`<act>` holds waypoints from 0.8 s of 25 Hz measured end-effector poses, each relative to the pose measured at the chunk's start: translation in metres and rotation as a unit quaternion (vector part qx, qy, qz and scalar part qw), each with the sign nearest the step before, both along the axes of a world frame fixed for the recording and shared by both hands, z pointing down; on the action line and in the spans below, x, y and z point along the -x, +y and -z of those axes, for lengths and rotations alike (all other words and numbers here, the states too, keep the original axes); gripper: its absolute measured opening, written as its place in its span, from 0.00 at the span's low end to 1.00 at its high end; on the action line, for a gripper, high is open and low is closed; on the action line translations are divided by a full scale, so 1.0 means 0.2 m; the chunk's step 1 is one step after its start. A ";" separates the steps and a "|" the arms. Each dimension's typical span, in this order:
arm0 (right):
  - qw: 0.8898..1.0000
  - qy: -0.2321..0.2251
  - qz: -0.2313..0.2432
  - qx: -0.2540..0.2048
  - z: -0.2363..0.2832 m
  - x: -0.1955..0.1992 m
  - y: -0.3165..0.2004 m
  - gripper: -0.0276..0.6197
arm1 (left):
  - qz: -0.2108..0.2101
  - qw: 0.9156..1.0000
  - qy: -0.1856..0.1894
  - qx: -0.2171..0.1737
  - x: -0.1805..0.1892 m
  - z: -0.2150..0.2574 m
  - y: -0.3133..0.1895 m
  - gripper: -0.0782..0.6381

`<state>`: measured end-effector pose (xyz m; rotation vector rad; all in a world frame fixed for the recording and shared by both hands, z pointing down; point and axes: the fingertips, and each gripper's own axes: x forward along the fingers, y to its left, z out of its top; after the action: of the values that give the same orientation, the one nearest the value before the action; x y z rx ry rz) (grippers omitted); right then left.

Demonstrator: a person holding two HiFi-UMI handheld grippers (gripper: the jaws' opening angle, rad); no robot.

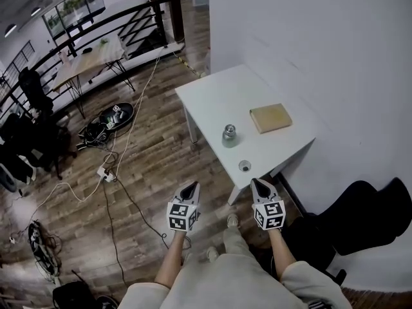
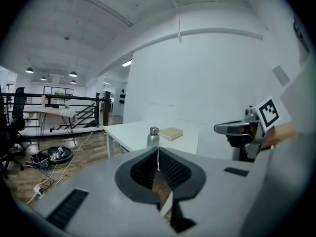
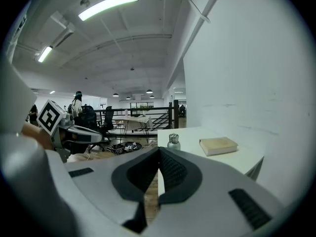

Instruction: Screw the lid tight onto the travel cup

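**Desk** (image 1: 212, 95): white, against the wall. We see its whole top only in the head view. In both gripper views each gripper's own body cuts off the near edge.

**Cup** (image 1: 229, 134): metal, upright on the desk, near the middle of the front half. It stands clear of everything else. We cannot make out the detail of its narrow top in any view.

**Lid** (image 1: 244, 166): a small round piece lying flat near the desk's front edge, apart from the cup. We log it as the lid, though it is too small to be sure. It is hidden in both gripper views.

**Book** (image 1: 270, 117): tan, flat, behind and to the right of the cup, nearer the wall. We see no print on the cover.

**Left hand-held gripper** (image 1: 189, 189): clenched, ribbed pads meeting, nothing between them. It is held over the floor, short of the desk, pointing towards the cup.

**Right hand-held gripper** (image 1: 260, 185): clenched and empty. It sits level with the left one, its tip just short of the desk's front edge, and touches nothing.

**Forearms and lap**: cut off at the bottom of the head view.

**Floor** (image 1: 141, 166): wood, with loose cables. The far clutter is too small for us to identify.
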<state>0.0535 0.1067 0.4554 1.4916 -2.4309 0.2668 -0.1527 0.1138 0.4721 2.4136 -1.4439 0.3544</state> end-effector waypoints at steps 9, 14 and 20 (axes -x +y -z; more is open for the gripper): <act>1.000 -0.011 0.017 0.016 -0.08 -0.16 -0.47 0.04 | 0.014 1.000 -0.009 0.017 -0.17 -0.07 -0.43 0.12; 0.999 -0.017 0.039 0.021 -0.10 -0.21 -0.68 0.04 | 0.023 0.999 -0.015 0.023 -0.26 -0.08 -0.63 0.12; 0.997 -0.027 0.066 0.027 -0.15 -0.23 -0.89 0.04 | 0.033 0.999 -0.025 0.029 -0.34 -0.13 -0.82 0.12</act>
<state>0.1000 -0.0714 0.4858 1.3113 -2.5303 0.3450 -0.0846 -0.0493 0.4987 2.3221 -1.5088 0.4385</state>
